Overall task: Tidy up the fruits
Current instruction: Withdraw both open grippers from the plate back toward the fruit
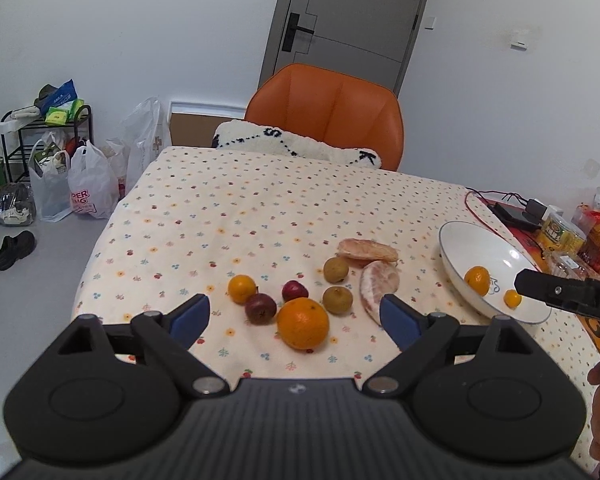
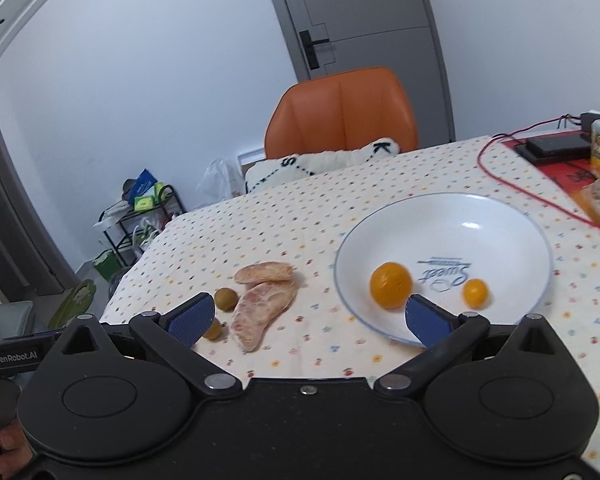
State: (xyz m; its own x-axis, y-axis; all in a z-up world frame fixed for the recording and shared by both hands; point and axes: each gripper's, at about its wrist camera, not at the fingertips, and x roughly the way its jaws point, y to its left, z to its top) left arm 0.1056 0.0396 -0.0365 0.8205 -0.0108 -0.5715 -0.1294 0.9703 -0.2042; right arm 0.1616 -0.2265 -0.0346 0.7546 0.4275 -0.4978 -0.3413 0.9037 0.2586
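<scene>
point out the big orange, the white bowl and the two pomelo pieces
big orange (image 1: 303, 323), left wrist view, middle of its peel
white bowl (image 2: 480, 216), right wrist view, bare inner wall
pomelo pieces (image 2: 260, 312), right wrist view, flesh of nearer piece

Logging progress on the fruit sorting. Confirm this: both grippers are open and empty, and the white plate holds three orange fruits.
Not quite. The white plate holds two orange fruits, a larger one and a small one, as the right wrist view shows. The left gripper and right gripper are both open and empty.
</scene>
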